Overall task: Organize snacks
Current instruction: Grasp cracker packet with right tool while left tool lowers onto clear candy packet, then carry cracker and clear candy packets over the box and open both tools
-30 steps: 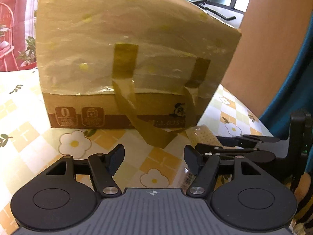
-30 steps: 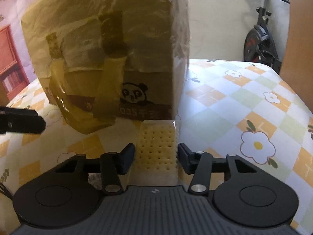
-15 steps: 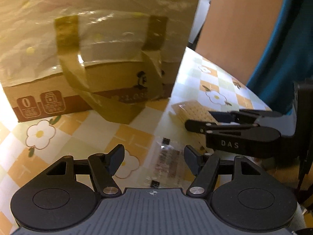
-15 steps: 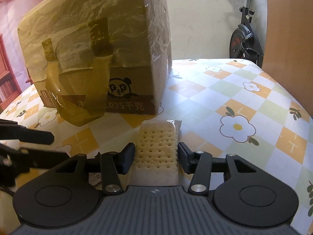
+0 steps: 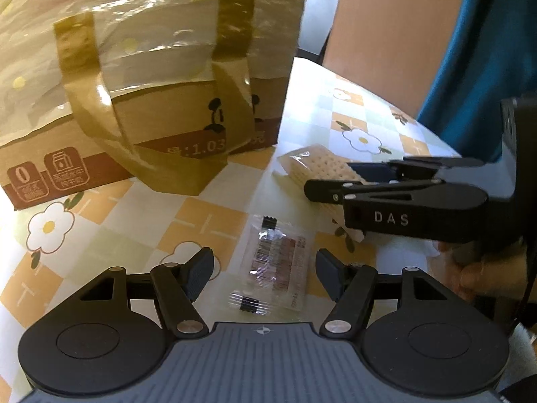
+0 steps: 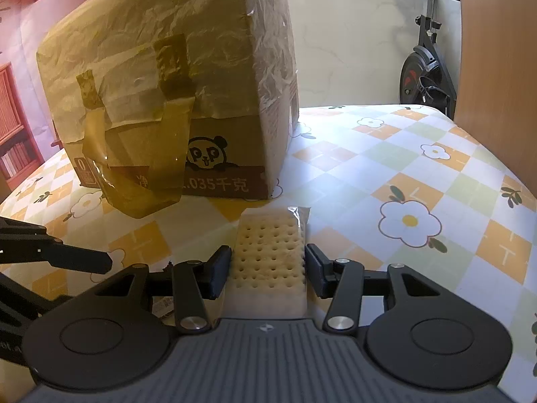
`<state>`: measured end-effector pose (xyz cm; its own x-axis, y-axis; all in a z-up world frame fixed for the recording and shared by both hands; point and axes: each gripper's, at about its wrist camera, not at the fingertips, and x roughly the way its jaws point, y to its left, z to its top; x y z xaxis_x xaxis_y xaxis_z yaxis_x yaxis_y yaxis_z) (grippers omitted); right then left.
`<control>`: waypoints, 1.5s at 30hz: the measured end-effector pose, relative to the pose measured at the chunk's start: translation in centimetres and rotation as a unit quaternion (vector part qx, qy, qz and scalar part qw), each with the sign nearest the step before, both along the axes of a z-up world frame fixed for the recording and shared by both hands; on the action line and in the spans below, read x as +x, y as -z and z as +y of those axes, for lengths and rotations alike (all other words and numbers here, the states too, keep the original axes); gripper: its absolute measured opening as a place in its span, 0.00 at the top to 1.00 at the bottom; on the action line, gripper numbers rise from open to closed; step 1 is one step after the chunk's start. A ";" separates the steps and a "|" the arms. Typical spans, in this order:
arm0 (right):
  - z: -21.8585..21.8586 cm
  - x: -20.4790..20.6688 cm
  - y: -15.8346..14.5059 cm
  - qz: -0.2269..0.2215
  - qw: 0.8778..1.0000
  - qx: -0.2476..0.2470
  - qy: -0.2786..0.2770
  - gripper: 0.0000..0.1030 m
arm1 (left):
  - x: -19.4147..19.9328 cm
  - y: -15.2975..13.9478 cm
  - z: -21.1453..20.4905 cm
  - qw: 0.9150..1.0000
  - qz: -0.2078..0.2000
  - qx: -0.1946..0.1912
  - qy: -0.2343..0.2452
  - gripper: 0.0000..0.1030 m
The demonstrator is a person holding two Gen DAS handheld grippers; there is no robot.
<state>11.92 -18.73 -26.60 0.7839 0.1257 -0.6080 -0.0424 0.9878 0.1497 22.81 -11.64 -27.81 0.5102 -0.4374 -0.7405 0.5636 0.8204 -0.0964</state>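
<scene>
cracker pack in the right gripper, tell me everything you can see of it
The cracker pack is a pale cream rectangular stack of biscuits dotted with rows of small holes, sealed in clear, glossy plastic with a crimped flap at its far end. It lies lengthwise between the fingers of the right gripper, whose pads press on both long sides, far end pointing toward the cardboard box. From the left wrist view it sits low over the flowered tablecloth; whether it touches the cloth is unclear.

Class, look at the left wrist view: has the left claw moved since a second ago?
Yes. The left claw has moved right and down from the cardboard box, over a small wrapped snack.
</scene>
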 end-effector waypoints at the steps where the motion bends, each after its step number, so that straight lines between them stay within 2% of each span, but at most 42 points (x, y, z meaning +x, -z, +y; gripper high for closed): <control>1: 0.0 0.0 0.0 0.000 1.000 0.001 0.000 0.51 | 0.0 0.2 -0.3 1.000 -0.002 0.006 0.006 0.33; 9: -0.2 0.0 -0.1 -0.002 1.000 0.010 0.000 0.51 | -0.7 1.0 -1.6 0.999 -0.032 0.028 0.012 0.33; 10: -0.2 0.0 -0.1 -0.002 1.000 0.011 0.000 0.51 | -0.9 1.0 -1.6 0.999 -0.036 0.030 0.011 0.37; 12: -0.2 0.0 -0.1 -0.002 1.000 0.011 0.000 0.51 | -1.0 0.8 -1.3 0.999 -0.041 0.027 0.007 0.53; 14: -0.3 0.0 -0.1 -0.002 1.000 0.011 0.000 0.51 | -0.8 0.6 -0.8 0.999 -0.030 0.011 0.001 0.56; 24: -0.2 0.0 -0.1 -0.003 1.000 0.010 -0.001 0.51 | -0.6 0.4 1.9 0.998 -0.026 -0.027 -0.041 0.57; 35: -0.8 -0.2 -0.1 -0.009 0.999 0.033 0.004 0.51 | -1.3 -1.1 3.0 0.996 -0.051 -0.051 -0.054 0.57; 41: -0.9 -0.9 -0.5 -0.028 0.999 0.040 0.013 0.52 | -1.9 -3.1 4.1 0.993 -0.079 -0.066 -0.061 0.57; 45: -1.2 -1.6 -1.6 -0.044 0.998 0.046 0.021 0.52 | -1.8 -6.0 5.1 0.988 -0.117 -0.079 -0.065 0.57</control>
<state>10.30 -19.90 -24.95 0.8398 0.1437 -0.5236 -0.0185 0.9714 0.2368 21.04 -6.58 -21.78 0.7181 -0.4586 -0.5235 0.4773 0.8720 -0.1092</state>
